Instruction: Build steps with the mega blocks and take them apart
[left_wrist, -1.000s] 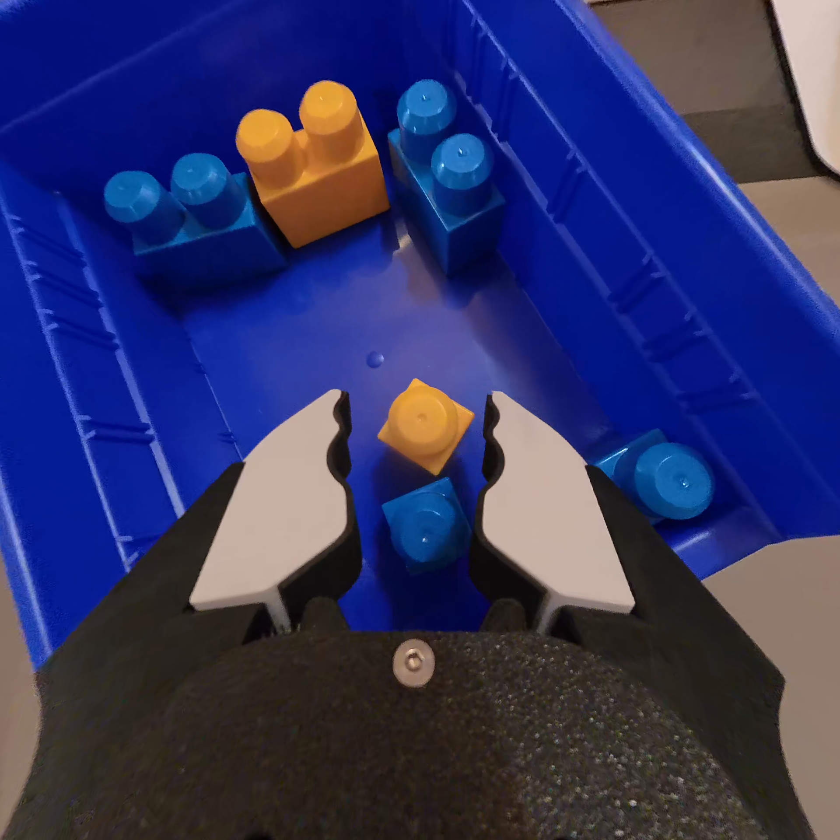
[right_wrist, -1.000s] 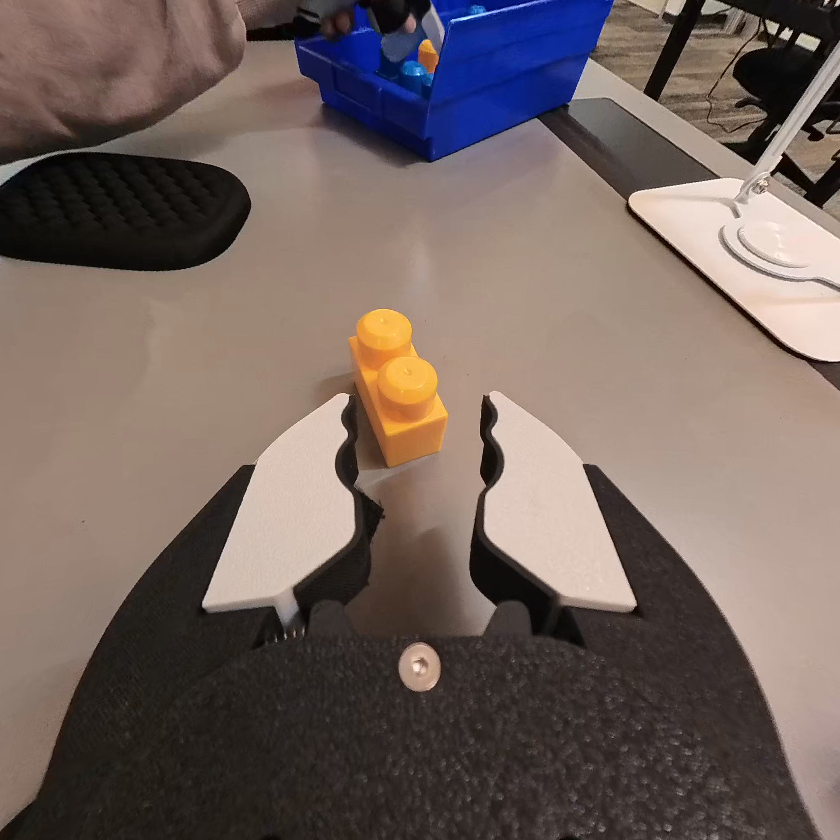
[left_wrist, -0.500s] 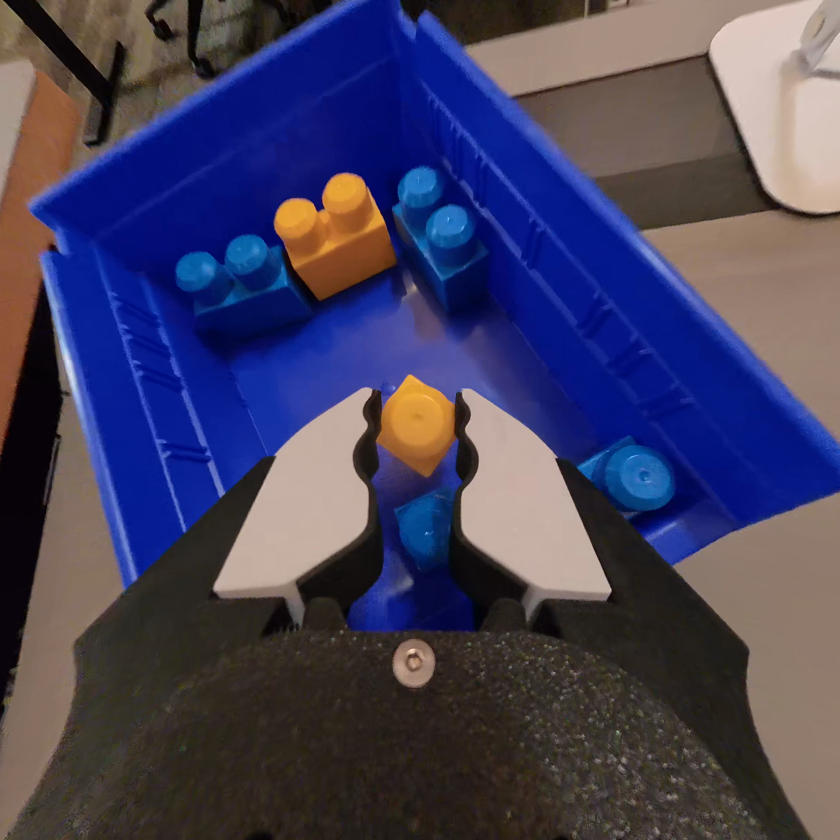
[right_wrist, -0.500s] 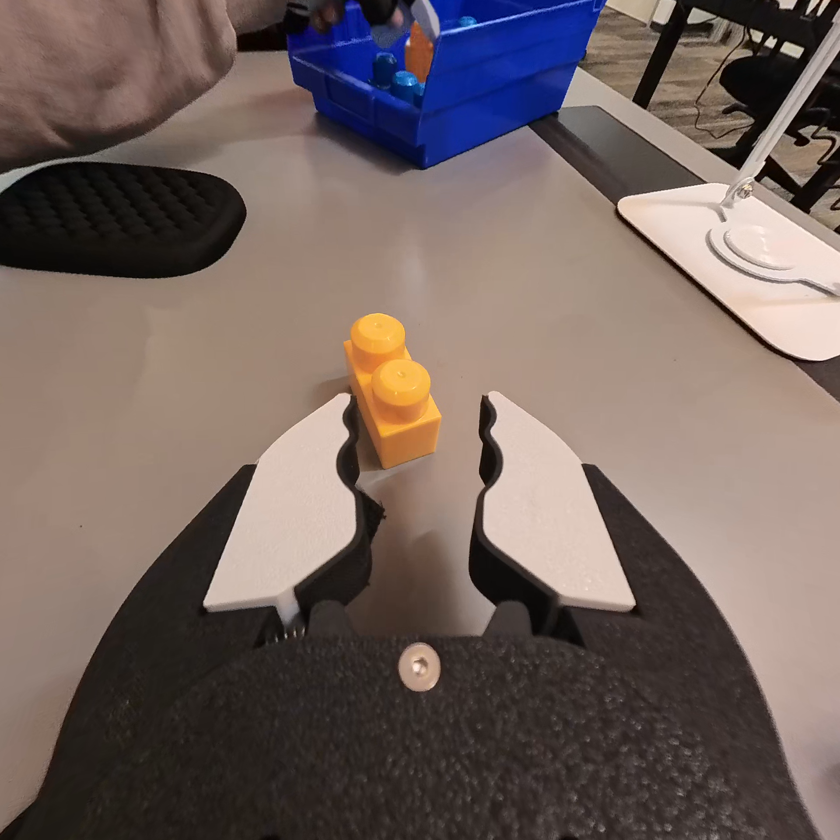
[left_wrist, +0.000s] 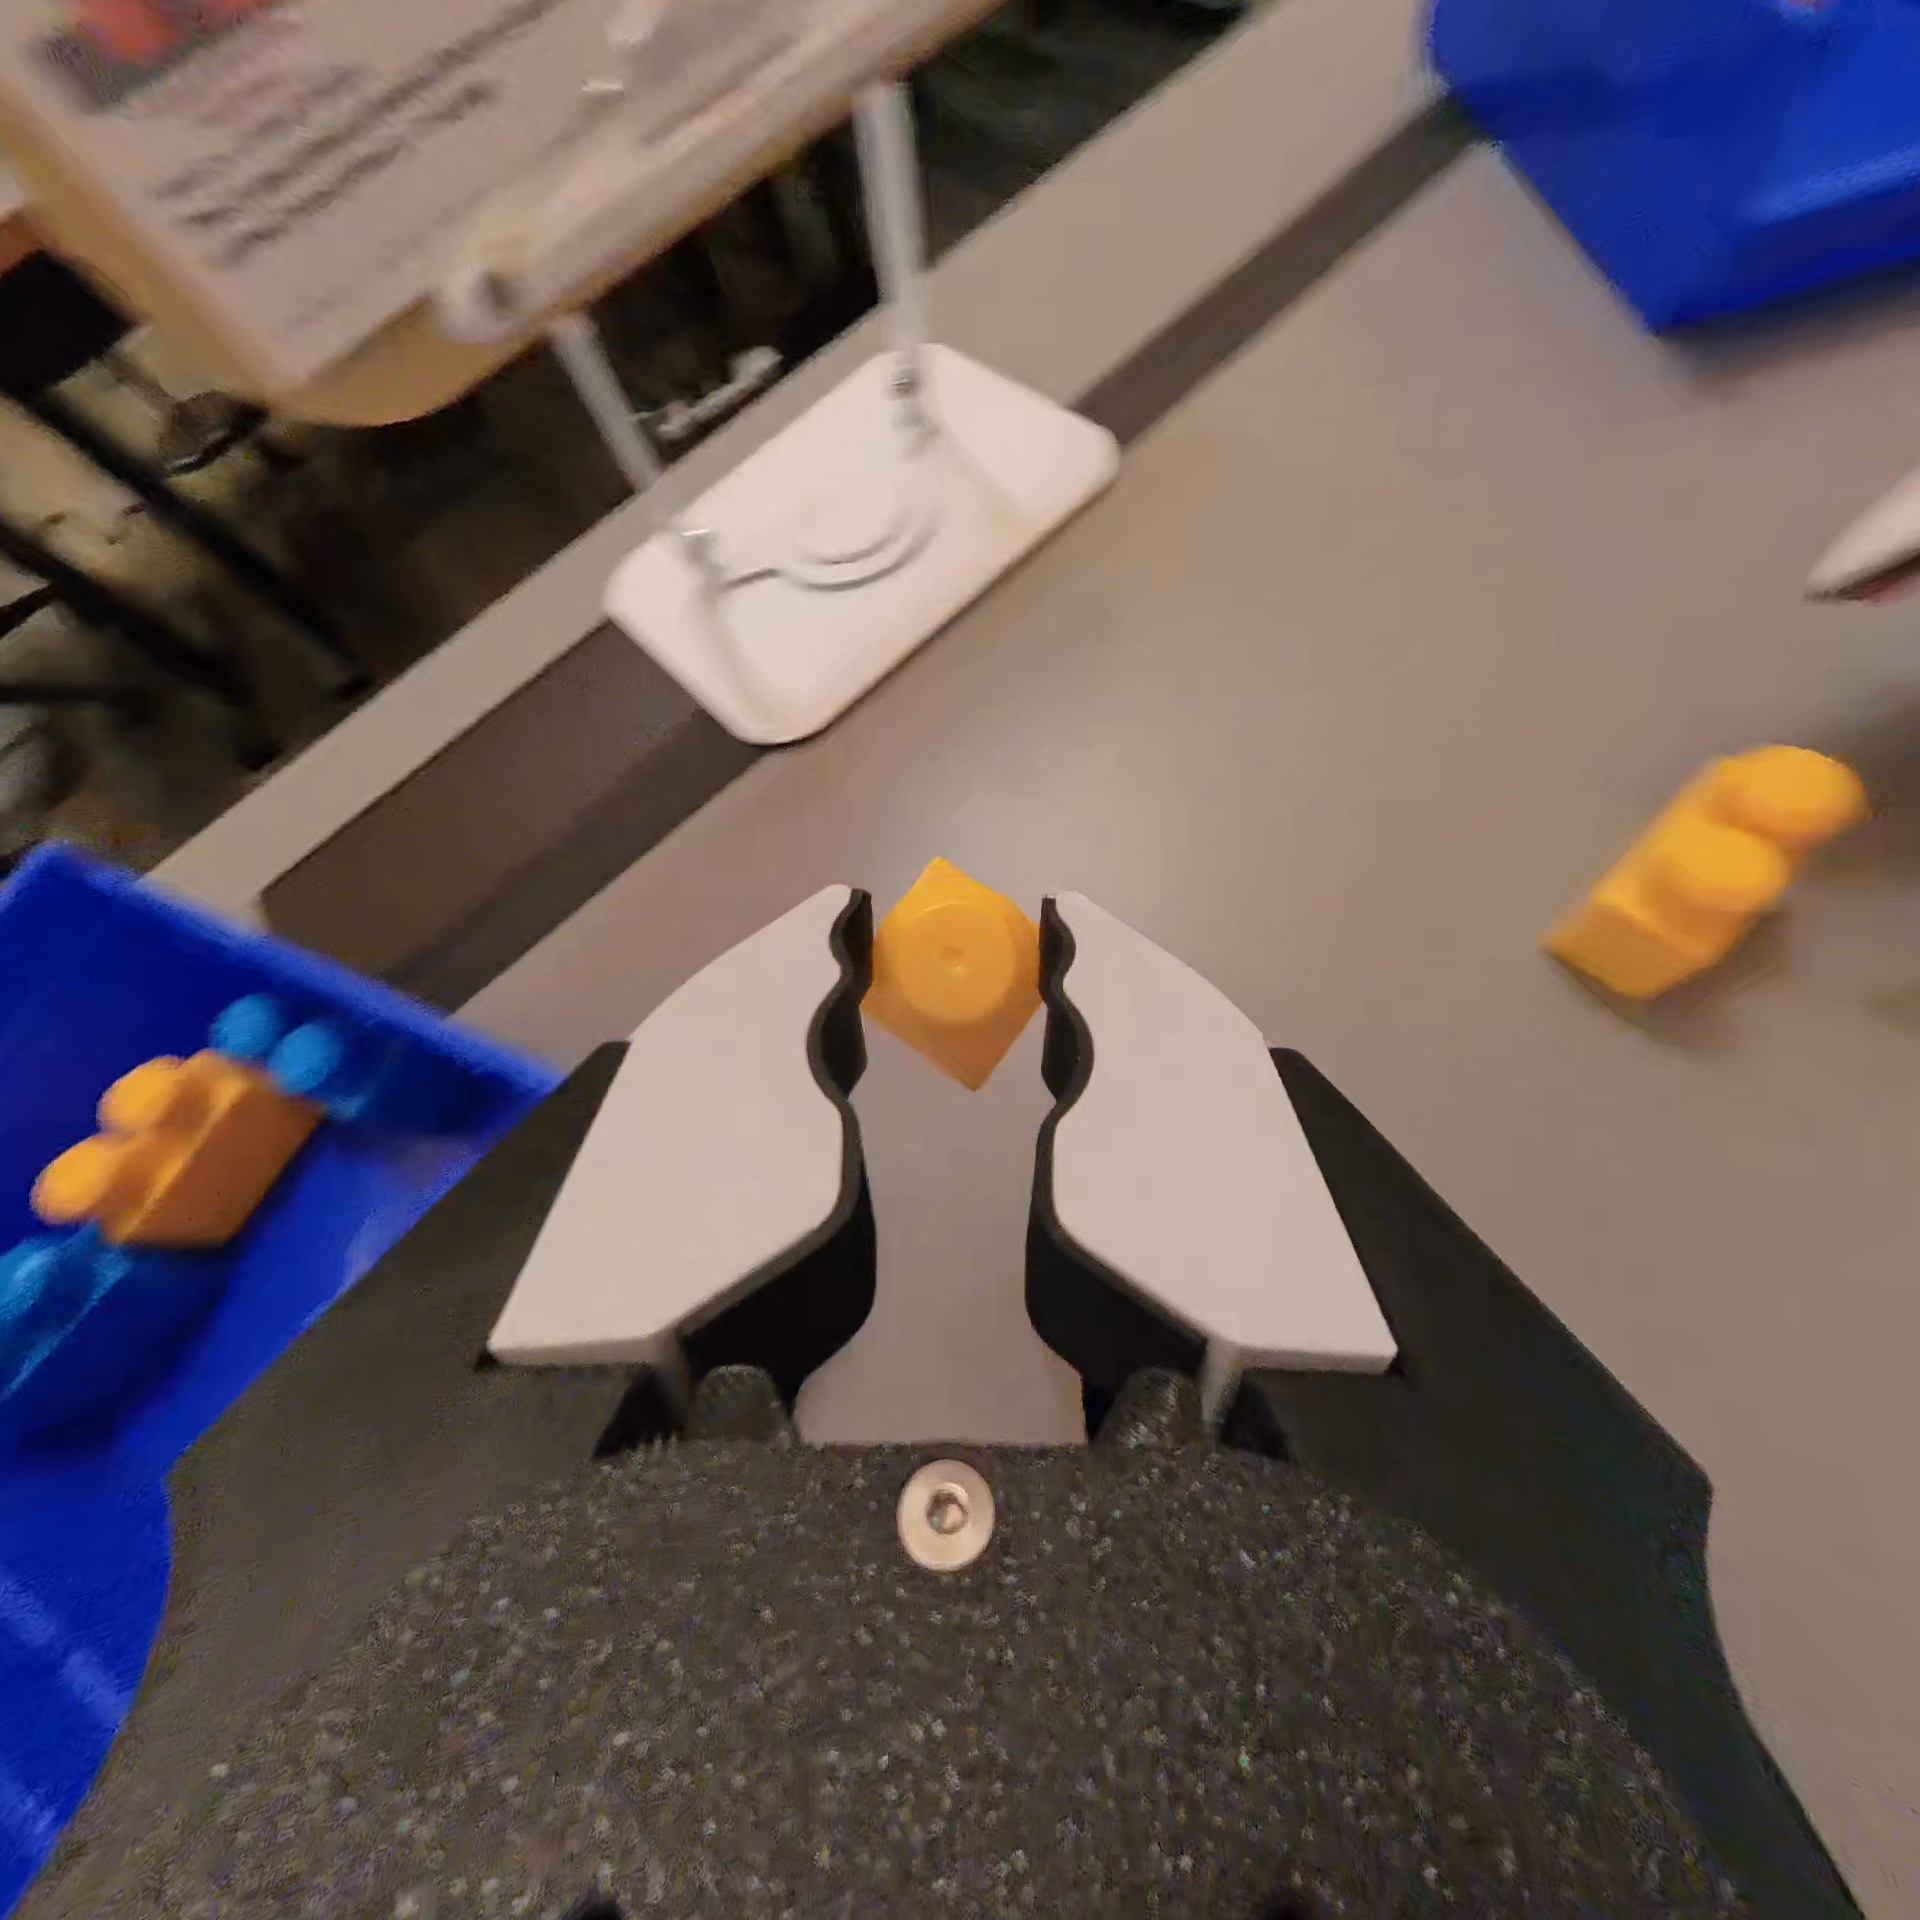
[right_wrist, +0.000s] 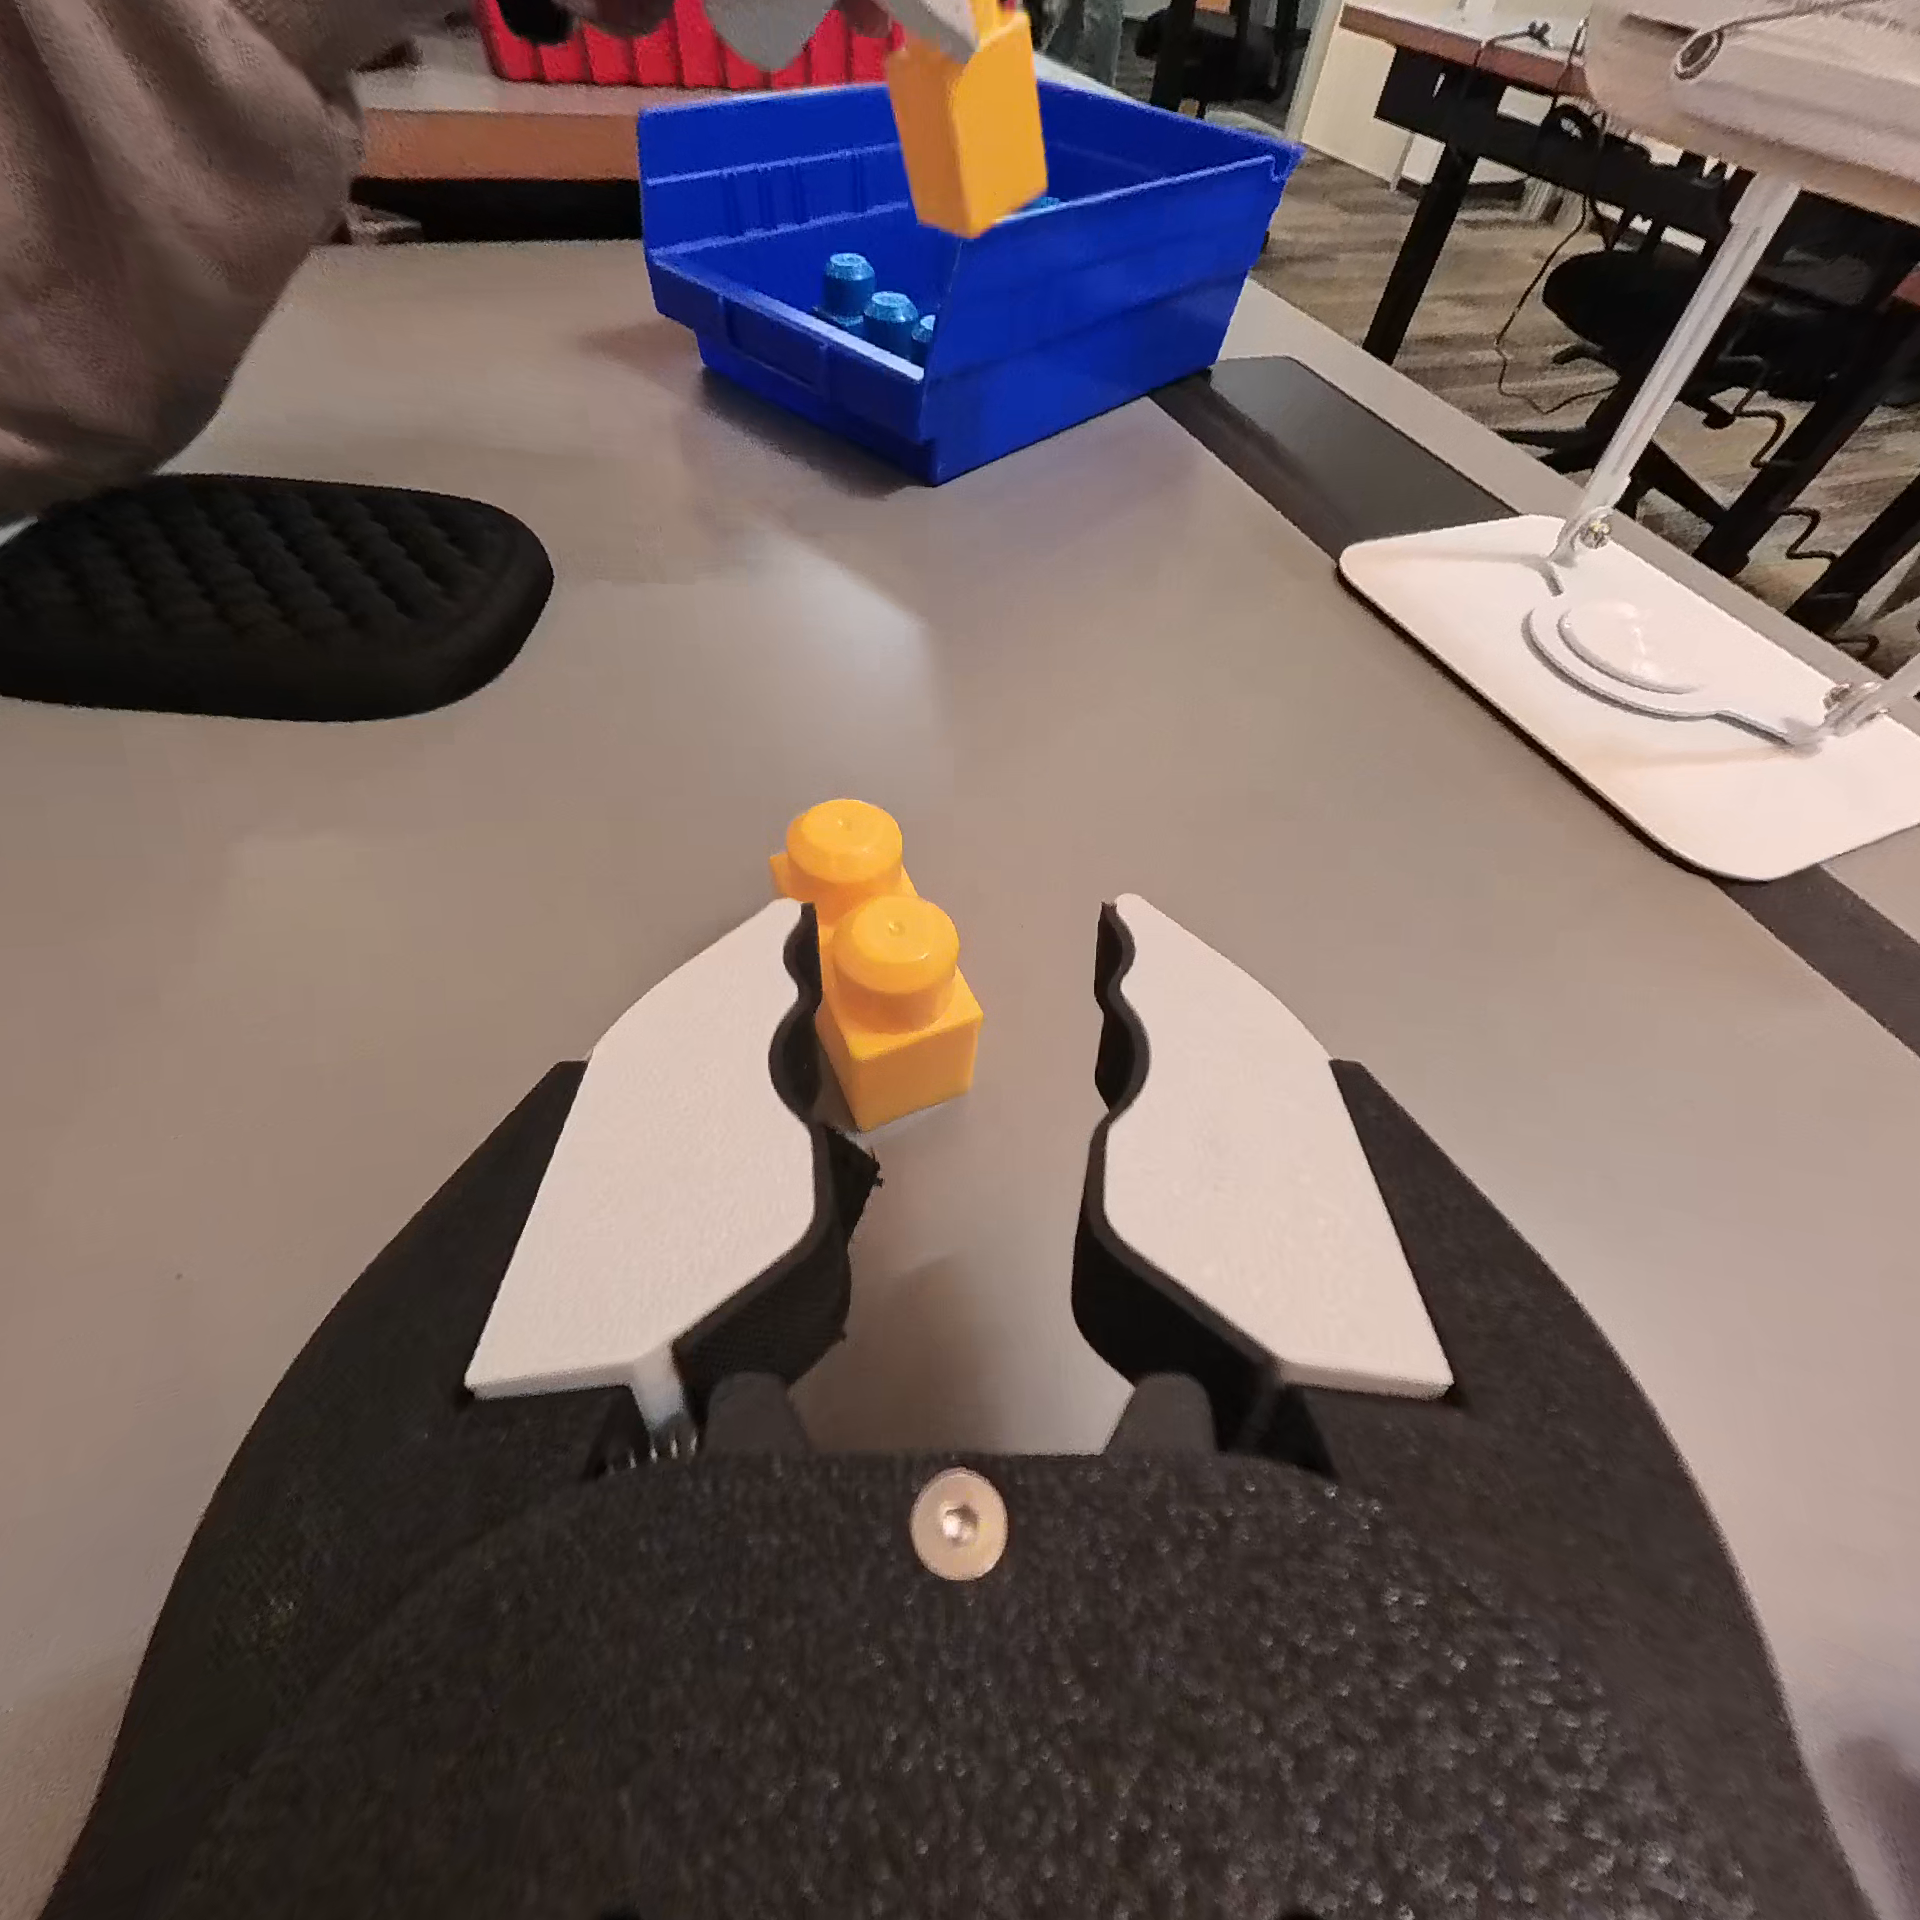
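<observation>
Holding a small orange block (left_wrist: 951, 971) clamped, the left gripper (left_wrist: 948, 987) hung far from the two-stud block (right_wrist: 883, 966), which pointed lengthwise away between the right gripper's (right_wrist: 951, 987) spread fingers.

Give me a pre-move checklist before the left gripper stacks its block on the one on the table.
1. Left gripper shut on single-stud orange block: ok.
2. Held block clear of the blue bin: ok.
3. Held block squareness: not ok, clamped corner to corner.
4. Two-stud orange block upright on the table, studs free: ok.
5. Right gripper steadying the two-stud block: not ok, open; its left finger looks against the block, the other apart.
6. Stud alignment for stacking: cannot tell.
</observation>
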